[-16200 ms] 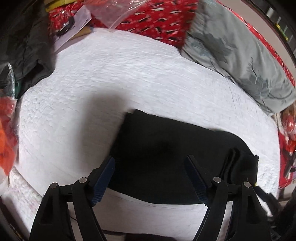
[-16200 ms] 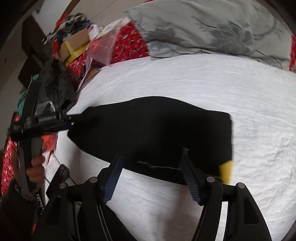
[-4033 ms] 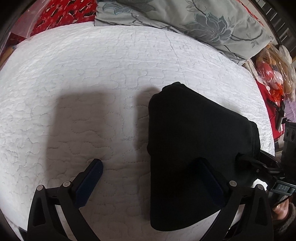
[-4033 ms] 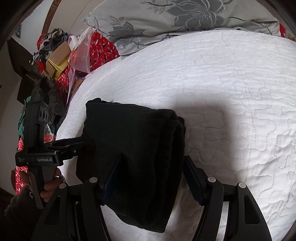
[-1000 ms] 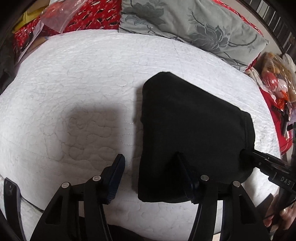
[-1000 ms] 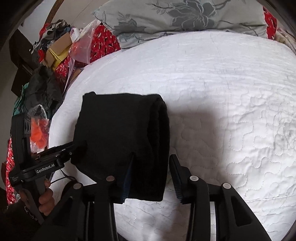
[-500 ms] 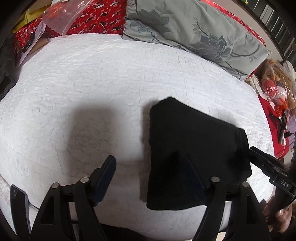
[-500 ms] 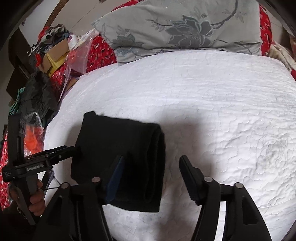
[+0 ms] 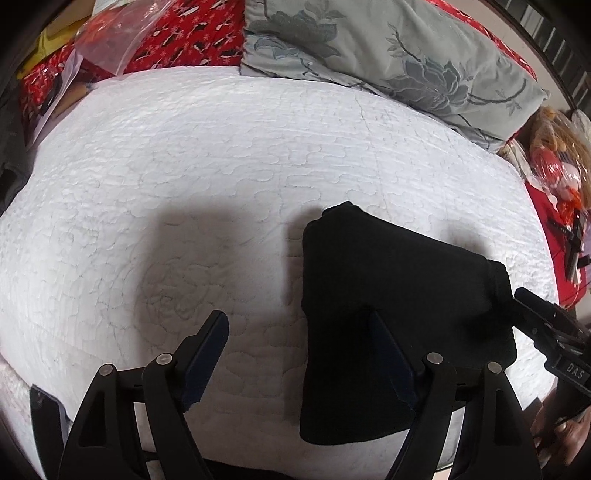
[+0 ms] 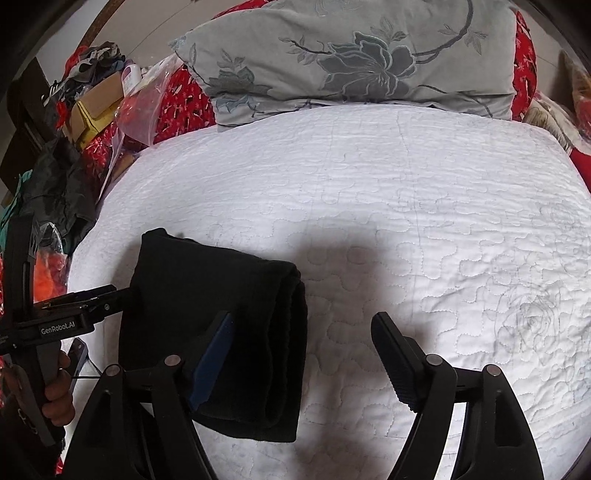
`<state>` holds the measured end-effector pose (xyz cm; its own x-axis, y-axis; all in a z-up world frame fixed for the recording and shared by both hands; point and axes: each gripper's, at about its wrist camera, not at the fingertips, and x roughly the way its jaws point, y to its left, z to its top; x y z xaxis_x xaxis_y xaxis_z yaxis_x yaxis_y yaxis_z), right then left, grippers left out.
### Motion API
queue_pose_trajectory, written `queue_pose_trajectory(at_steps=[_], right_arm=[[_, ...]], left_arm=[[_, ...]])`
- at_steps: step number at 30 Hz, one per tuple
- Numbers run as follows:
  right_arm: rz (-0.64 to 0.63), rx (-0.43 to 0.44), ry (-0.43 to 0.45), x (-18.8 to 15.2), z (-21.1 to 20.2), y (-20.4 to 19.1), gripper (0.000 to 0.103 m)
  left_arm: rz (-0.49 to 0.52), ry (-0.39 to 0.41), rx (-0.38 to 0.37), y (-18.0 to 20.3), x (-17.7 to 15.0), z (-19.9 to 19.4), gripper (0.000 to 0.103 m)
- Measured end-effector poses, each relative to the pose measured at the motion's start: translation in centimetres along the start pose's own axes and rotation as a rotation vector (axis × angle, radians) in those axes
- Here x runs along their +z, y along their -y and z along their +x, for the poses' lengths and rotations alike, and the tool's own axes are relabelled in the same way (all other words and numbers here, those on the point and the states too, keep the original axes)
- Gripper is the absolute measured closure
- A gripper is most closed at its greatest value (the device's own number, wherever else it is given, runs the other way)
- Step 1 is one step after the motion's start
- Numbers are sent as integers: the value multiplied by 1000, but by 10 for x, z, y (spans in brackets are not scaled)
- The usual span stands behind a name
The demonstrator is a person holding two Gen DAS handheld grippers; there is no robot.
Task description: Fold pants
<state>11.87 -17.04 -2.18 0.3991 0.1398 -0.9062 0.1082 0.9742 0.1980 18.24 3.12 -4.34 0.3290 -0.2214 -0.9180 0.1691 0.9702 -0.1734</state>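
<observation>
Overall, a white quilt (image 10: 369,206) covers the bed and bears everything described. At its far edge lies a grey floral pillow (image 10: 351,55), with red patterned fabric (image 9: 177,33) and a clear plastic bag (image 9: 110,40) to its left. The pants (image 9: 388,295) are black and folded into a compact, thick bundle near the quilt's near edge; the right wrist view shows the stacked layers along the bundle's right side. The left gripper (image 9: 299,354) has its jaws spread wide, straddling the bundle's left edge, one finger over the quilt, the other over the pants. The right gripper (image 10: 303,354) also stands wide apart, straddling the bundle's right edge; neither gripper clamps the fabric.
</observation>
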Motion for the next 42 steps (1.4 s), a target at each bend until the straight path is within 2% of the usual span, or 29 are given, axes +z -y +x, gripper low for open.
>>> queue_pose_trajectory(at_steps=[5,13,19,25,30,34,35,36,39,42], right_arm=[[10,1,-11,1,5,4,25],[3,4,-26,4,15,4,23],[111,181,-118,1,42,20,22],[116,307,-97,0,43,29,22],[135,335,-94,0,45,28,22],[40,325,-123,0,49,7,27],[-1,291,-128,-1,50,0,35],[-18,273,-128,-2,51,-2,40],[36,295,-127,-4,49,4,56],[102,325,-133,-5,47,12,64]], left_arm=[[48,-19,3,4,6,7,24],[87,-48,-15,9,16,22,16],[90,-98,-64,6,23,46,3],[114,-98,-107,1,29,57,1],[122,-102,-124,2,32,61,1],[125,-83,-128,9,31,65,1],[124,-76,-128,10,29,65,3],[123,-66,-133,11,27,64,9],[114,-46,-198,13,19,56,42],[107,-32,-188,14,16,51,52]])
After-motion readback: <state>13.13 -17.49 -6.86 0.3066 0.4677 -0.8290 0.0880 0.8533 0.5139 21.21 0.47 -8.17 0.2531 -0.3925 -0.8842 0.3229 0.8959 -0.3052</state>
